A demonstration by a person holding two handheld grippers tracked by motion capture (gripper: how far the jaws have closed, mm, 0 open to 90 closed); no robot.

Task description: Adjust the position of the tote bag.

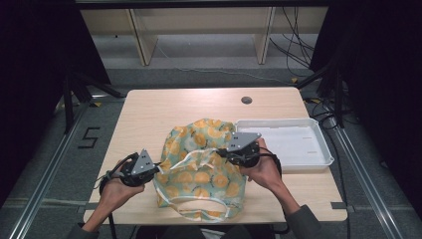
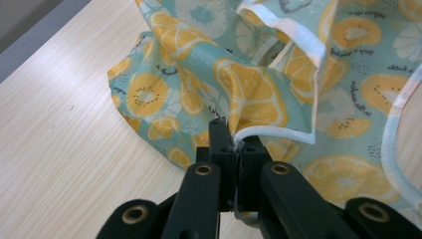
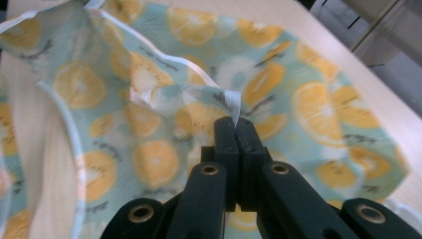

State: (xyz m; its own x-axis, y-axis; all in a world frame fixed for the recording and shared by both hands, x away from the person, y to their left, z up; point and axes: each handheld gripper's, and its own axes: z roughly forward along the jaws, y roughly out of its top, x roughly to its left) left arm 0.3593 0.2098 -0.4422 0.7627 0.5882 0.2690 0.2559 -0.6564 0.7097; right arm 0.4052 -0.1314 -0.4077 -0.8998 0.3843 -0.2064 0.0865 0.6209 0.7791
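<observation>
The step in hand looks like spreading or folding a piece of printed cloth: a citrus-print apron (image 1: 201, 167), teal with orange slices and white binding, lies crumpled in the middle of the desk (image 1: 149, 112), its white strap looping toward the near edge. Both tools already have a grip on it. The left hand-held gripper (image 1: 155, 167) sits at the cloth's left edge, and in the left gripper view its jaws are pressed together on the white-bound hem (image 2: 271, 133), with the fabric rising in a fold just beyond the tips. The right hand-held gripper (image 1: 222, 152) sits over the upper right part of the cloth, and in the right gripper view its jaws are likewise closed tight, a small tab of white binding (image 3: 233, 103) standing up between the tips. So the apron lies between the 2 grippers and is pinched by each at its trim. A white tray (image 1: 318, 144) rests on the desk just to the right of the cloth, near the right hand. The next move probably calls for drawing the 2 pinched points apart and lifting a little so the wrinkles pull flat, keeping both grips firm, since the thin binding could slip out.
</observation>
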